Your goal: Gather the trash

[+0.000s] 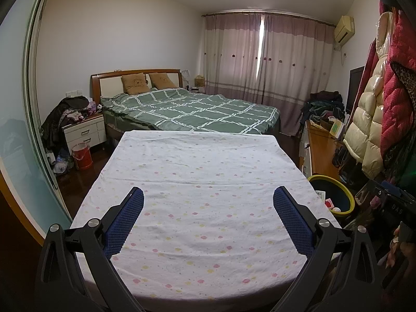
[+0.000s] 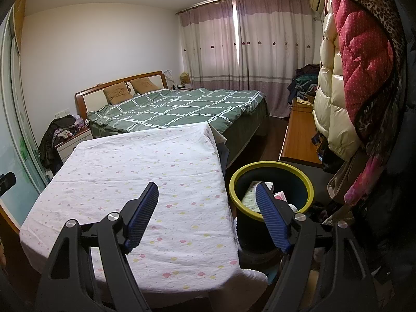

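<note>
- The trash bin [image 2: 270, 182] stands on the floor just to the right of the tabletop [image 2: 145, 171], touching or nearly touching its edge.
- It lies nearer the right hand-held gripper [image 2: 208, 208], whose right finger sits in front of the bin's yellow rim.
- The trash [image 2: 253, 193] is already inside the bin: a paper box and a pink thing [image 2: 279, 196].
- The right hand-held gripper is wide open and holds nothing.
- The left hand-held gripper [image 1: 208, 213] is wide open too, empty, over the middle of the tabletop.
- The tabletop has a white cloth with little pink and yellow flowers; I see no trash on it.
- Behind is a bed [image 1: 192, 109] with a green blanket, curtains [image 1: 267, 57], and coats [image 2: 345, 72] hanging on the right.
- The job looks nearly done.
</note>
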The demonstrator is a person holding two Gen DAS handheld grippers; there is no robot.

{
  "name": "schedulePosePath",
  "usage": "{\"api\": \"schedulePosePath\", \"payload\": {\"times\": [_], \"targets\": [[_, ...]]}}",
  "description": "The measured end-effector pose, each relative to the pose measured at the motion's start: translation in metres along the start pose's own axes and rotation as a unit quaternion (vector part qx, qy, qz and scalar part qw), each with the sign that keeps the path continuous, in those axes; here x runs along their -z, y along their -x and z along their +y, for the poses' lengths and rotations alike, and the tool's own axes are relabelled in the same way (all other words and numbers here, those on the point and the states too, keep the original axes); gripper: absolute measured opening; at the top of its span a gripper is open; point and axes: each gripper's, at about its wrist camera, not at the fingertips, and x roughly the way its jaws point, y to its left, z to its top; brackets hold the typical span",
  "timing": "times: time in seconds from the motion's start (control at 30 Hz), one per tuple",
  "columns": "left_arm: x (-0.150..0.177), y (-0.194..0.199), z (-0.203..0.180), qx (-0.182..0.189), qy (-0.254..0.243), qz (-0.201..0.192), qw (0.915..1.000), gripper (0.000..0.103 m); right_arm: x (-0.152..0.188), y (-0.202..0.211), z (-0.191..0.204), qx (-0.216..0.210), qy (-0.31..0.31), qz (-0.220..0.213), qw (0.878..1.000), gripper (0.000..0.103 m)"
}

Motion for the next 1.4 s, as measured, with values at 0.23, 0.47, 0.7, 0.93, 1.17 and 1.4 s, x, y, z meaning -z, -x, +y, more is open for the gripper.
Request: {"api": "schedulePosePath", "payload": {"times": [0.23, 0.47, 0.7, 0.93, 1.17, 1.4], "targets": [[0.002, -0.001, 0.000, 0.000, 0.000, 0.001, 1.0000, 0.098, 0.002, -0.001, 0.001, -0.001, -0.001, 0.002, 1.000, 0.073], [0.001, -0.001, -0.001, -0.001, -0.001, 0.000, 1.0000, 0.098, 0.002, -0.001, 0.002, -0.002, -0.002, 0.003, 1.000, 0.073], [0.001, -0.001, 0.000, 0.000, -0.001, 0.001, 1.0000, 0.098, 0.003, -0.002, 0.003, -0.002, -0.002, 0.004, 1.000, 0.073], [0.002, -0.002, -0.001, -0.001, 0.000, 0.002, 1.0000, 0.098, 0.003, -0.002, 0.002, -0.002, -0.002, 0.004, 1.000, 0.073], [0.006, -0.007, -0.003, 0.002, 0.006, 0.008, 0.9999, 0.098, 0.004, -0.002, 0.004, -0.002, -0.003, 0.005, 1.000, 0.073], [0.008, -0.012, -0.004, 0.002, 0.007, 0.015, 0.9999, 0.098, 0.008, -0.003, 0.008, -0.002, -0.002, 0.008, 1.000, 0.073]]}}
